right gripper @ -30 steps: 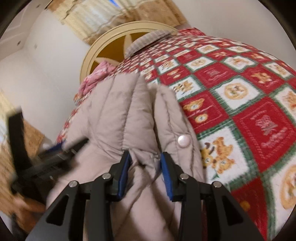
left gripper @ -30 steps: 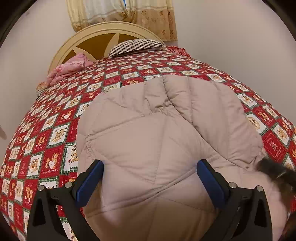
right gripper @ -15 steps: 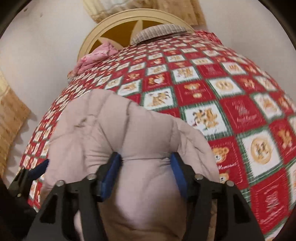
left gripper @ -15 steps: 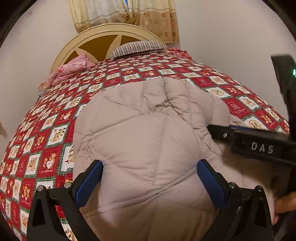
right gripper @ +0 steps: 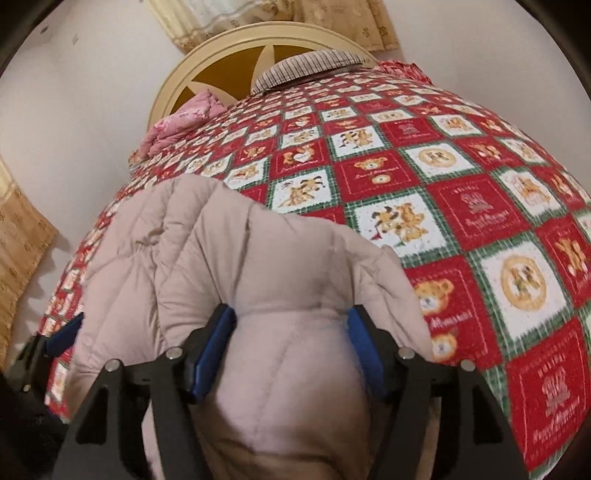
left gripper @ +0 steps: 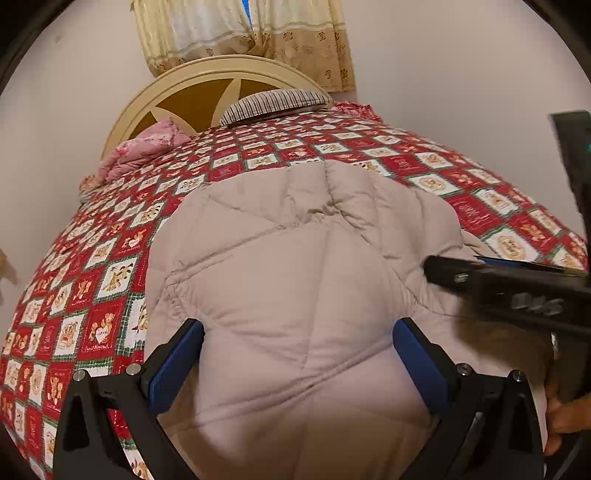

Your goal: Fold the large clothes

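A beige quilted puffer jacket [left gripper: 295, 266] lies folded in a bundle on the bed's red teddy-bear quilt [left gripper: 92, 295]. My left gripper [left gripper: 297, 354] is open, its blue pads wide apart over the jacket's near part. My right gripper [right gripper: 290, 343] is open over the jacket's right side [right gripper: 258, 266], the fabric bulging between its blue pads without being pinched. The right gripper also shows from the side in the left wrist view [left gripper: 509, 288], over the jacket's right edge. The left gripper's tip shows at the left edge of the right wrist view [right gripper: 55, 339].
A striped pillow [left gripper: 277, 103] and a pink folded blanket [left gripper: 144, 147] lie by the cream headboard [left gripper: 207, 85]. Curtains [left gripper: 243, 33] hang above it. White walls close both sides of the bed. Bare quilt [right gripper: 480, 221] stretches right of the jacket.
My right gripper let go of the jacket's fold and opened, then swung to face the headboard. The jacket's right side dropped onto the bundle. My left gripper stayed open and barely moved.
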Demonstrator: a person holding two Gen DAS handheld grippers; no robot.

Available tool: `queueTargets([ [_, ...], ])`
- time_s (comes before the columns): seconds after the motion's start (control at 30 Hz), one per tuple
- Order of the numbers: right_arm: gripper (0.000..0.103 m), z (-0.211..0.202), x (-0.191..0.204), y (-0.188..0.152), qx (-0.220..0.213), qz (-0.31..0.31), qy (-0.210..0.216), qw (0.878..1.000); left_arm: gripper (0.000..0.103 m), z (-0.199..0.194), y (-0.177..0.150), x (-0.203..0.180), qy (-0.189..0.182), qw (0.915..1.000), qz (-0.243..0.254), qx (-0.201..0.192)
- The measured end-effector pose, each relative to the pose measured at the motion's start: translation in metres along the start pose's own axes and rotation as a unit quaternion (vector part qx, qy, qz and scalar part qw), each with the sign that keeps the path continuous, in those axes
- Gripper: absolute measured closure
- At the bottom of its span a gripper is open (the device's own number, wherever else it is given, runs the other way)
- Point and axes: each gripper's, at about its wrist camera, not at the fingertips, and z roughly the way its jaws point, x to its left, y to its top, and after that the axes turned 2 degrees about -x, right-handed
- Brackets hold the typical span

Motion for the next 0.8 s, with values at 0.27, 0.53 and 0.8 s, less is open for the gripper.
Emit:
queueTargets([
  [0.27,0.0,-0.103,-0.024,-0.018,-0.097,0.023,0.095,0.99,0.001,-0.061,-0.005,0.09,-0.144,0.9755,-0.153,-0.066],
  [0.53,0.0,-0.078,-0.025,0.01,-0.019,-0.003,0.107,0.994,0.001,-0.021,-0.011,0.147,-0.193,0.9428,-0.27,0.029],
  [0.8,0.0,-0.042,-0.041,0.014,0.02,0.009,0.091,0.996,0.001,0.013,-0.022,0.158,-0.184,0.9334,-0.3,0.071],
])
